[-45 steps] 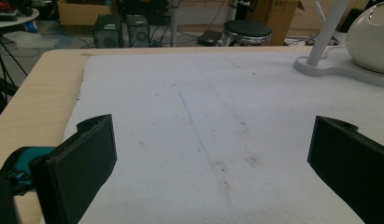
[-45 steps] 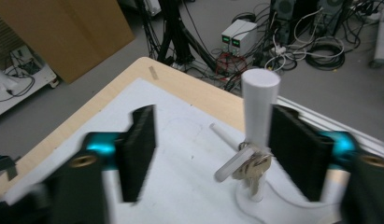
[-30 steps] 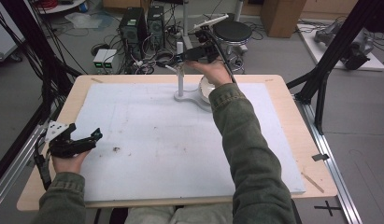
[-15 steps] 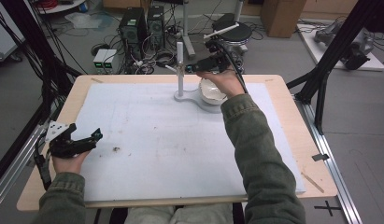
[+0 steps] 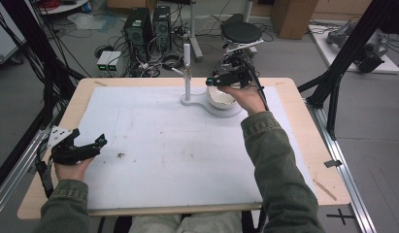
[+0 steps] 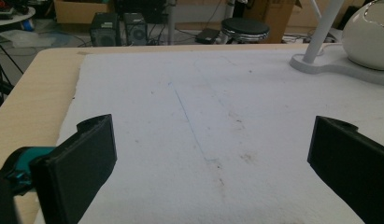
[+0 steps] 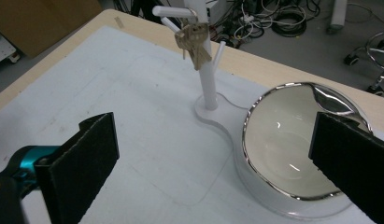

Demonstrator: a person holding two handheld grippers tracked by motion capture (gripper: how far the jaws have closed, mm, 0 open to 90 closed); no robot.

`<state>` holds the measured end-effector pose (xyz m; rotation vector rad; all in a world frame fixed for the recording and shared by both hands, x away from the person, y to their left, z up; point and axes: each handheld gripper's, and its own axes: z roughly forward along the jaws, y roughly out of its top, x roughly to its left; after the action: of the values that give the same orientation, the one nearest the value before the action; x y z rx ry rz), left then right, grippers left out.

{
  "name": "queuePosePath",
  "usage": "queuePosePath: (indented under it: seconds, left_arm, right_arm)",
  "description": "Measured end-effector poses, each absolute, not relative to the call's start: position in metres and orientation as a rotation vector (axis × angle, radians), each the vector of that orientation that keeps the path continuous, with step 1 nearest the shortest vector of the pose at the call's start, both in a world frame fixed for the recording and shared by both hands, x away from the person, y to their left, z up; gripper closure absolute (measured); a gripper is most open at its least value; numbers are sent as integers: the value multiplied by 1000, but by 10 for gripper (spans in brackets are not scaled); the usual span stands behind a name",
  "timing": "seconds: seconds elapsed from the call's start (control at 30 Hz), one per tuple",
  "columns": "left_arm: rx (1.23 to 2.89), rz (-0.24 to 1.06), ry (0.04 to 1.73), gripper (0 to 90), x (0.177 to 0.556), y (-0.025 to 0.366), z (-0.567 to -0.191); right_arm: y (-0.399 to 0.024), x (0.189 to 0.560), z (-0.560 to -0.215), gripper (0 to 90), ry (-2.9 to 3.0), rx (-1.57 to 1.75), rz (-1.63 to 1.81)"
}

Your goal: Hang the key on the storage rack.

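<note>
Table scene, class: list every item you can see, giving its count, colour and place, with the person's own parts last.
Table: one, light wood, under everything.
Mat: one, white, covering most of the table.
Stand: one, white, pegged post at the far middle of the mat.
Keys: one bunch, brass-coloured, hanging on a stand peg.
Bowl: one, white with silver rim, on the stand's base.
Left tool: one, black, open, near left edge.
Right tool: one, black, open, over the bowl.
Sleeves: two, olive green, bottom.

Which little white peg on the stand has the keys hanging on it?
The upper-left short white peg on the white post stand carries the brass-coloured bunch of keys. The lower-right slanted peg is bare.
</note>
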<state>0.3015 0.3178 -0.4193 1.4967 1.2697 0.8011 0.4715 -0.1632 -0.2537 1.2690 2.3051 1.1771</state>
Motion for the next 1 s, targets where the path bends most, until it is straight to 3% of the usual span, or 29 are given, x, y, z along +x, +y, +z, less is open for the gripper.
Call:
queuePosePath:
  seconds: [1.0]
  left_arm:
    - [1506, 795, 1272, 17, 301, 319, -419]
  right_arm:
    - [-199, 426, -305, 7, 2266, 1292, 1206]
